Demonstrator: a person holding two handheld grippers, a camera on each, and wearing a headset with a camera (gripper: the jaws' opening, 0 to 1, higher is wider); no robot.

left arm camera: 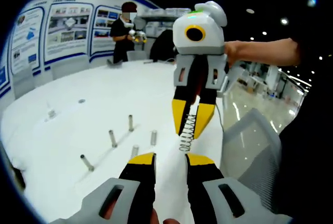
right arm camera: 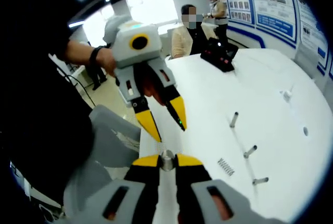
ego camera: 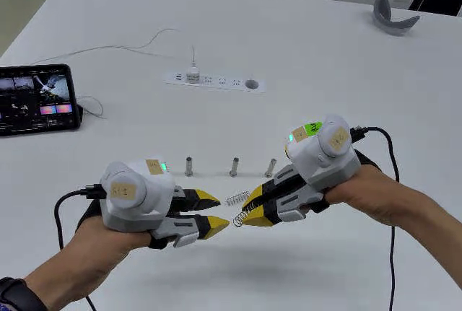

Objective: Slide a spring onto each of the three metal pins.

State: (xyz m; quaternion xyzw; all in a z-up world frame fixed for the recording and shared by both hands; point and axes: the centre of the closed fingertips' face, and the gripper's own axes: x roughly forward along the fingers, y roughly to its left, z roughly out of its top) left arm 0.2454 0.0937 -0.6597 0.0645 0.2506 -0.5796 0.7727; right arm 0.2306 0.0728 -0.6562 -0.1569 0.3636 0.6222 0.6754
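The white table (ego camera: pixel 325 51) is mostly bare, with a tablet (ego camera: pixel 36 99) at its left edge and a power strip (ego camera: pixel 214 80) further back. Three pins stand upright in a row in front of me: the near-left pin (ego camera: pixel 189 166), the middle pin (ego camera: pixel 234 167) and the near-right pin (ego camera: pixel 271 168). I see no spring on any of them, so I judge I am on the first of the three.

My right gripper (left arm camera: pixel 189 128) is clenched on a spring (left arm camera: pixel 186 133). In the left gripper view the coil is pinched between the yellow tips, and its free end hangs out beyond them. In the right gripper view I see the same coil end-on, wedged between my own jaws. It is held above the table, in front of the pins and apart from them. My left gripper (ego camera: pixel 220 211) faces it tip to tip. Its fingers (left arm camera: pixel 141 160) are released with a clear gap and grip nothing, and the hanging end sits just beyond that gap without touching. A loose spring (ego camera: pixel 237 198) lies flat on the table just in front of the middle pin.

The next move, as I read it, is to bring the held coil over a pin, line its open end up with the pin's top, and lower it straight. The grip sits partway along the coil, so the free end may wobble, and the left gripper could steady it.
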